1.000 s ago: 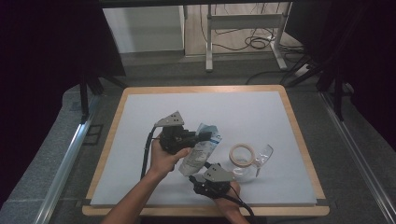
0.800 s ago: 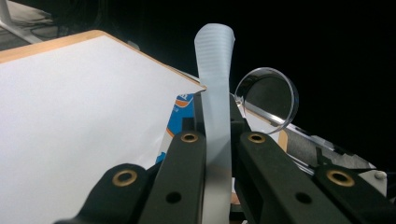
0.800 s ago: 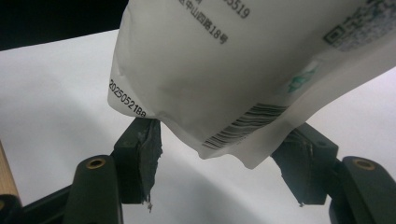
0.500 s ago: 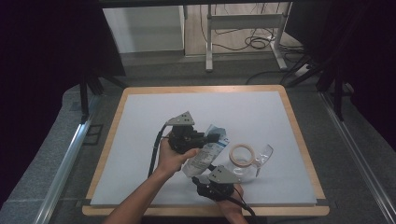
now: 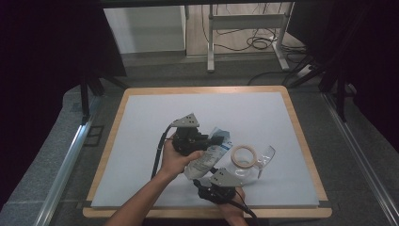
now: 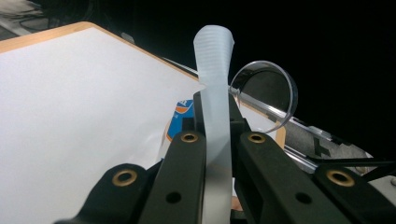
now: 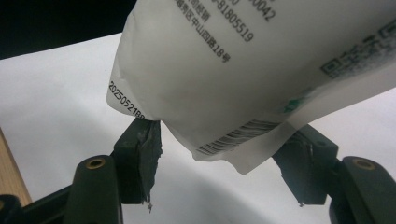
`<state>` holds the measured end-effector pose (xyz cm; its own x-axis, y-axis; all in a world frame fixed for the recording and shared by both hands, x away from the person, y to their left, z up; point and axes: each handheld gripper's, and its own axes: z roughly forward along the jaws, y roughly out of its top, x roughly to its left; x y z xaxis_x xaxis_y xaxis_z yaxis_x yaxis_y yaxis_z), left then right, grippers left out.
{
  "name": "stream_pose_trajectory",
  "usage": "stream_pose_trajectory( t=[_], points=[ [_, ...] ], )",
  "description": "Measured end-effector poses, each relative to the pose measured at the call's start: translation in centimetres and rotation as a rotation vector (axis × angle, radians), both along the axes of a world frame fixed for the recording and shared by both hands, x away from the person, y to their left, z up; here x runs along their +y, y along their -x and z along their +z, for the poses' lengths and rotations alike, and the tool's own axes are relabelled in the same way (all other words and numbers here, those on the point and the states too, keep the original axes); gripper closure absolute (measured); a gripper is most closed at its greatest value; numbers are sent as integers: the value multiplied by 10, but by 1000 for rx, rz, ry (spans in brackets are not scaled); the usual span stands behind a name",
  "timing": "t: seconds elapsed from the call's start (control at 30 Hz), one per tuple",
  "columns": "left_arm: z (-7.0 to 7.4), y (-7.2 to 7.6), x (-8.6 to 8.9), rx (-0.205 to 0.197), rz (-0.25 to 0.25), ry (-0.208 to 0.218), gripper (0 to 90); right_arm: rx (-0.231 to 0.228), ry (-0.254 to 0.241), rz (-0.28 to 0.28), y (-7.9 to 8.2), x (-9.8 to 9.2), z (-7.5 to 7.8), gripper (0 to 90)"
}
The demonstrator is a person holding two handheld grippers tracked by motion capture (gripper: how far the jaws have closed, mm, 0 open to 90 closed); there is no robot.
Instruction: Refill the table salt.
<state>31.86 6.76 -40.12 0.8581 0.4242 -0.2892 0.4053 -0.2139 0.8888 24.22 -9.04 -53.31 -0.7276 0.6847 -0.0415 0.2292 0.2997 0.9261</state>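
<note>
A white refill pouch [image 5: 207, 157] with a blue label hangs tilted between my two grippers near the table's front. My left gripper [image 5: 211, 140] is shut on the pouch's flat top strip [image 6: 214, 60], which stands up between its jaws [image 6: 217, 109]. My right gripper [image 5: 209, 173] comes in from below. Its jaws stand wide apart around the pouch's printed bottom end [image 7: 243, 70], with the pads against it [image 7: 224, 140]. A clear plastic cup [image 5: 266, 157] lies on its side just right of the pouch; its round base [image 6: 266, 93] shows beyond the strip.
A ring of tape [image 5: 234, 155] lies by the clear cup. The white mat [image 5: 188, 108] sits in a wooden frame [image 5: 120, 122]. Dark floor, metal rails and a stand with cables surround the table.
The left gripper has shifted a little to the right with the pouch's top in it. The right gripper has stayed where it was.
</note>
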Motion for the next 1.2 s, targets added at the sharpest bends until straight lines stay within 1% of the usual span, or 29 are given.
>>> stream_pose_trajectory(
  t=[0.17, 0.23, 0.37, 0.47, 0.6, 0.83, 1.07, 1.13, 1.2],
  points=[
    [2, 0, -3, 0, -6, -9, 900, -9, -16, -5, 2, -1, 0, 363],
    [2, -1, -6, 2, -11, -16, 900, 0, -29, -8, 4, -2, 0, 363],
    [2, -3, -13, 13, -24, -25, 900, -7, -50, -16, 7, -5, -1, 363],
    [0, -3, -17, 16, -28, -30, 900, 0, -60, -25, 7, -7, -3, 362],
    [0, -4, -23, 22, -37, -37, 900, -4, -61, -41, 7, -9, -5, 362],
    [0, -3, -26, 15, -40, -49, 900, -14, -62, -57, 8, -9, -5, 364],
    [1, -5, -27, 15, -32, -58, 900, 2, -82, -60, 7, -5, -3, 364],
    [1, -6, -29, 16, -31, -60, 900, -5, -84, -67, 7, -3, -1, 364],
    [2, -8, -30, 16, -31, -65, 900, 2, -90, -74, 7, -1, 0, 365]
  ],
)
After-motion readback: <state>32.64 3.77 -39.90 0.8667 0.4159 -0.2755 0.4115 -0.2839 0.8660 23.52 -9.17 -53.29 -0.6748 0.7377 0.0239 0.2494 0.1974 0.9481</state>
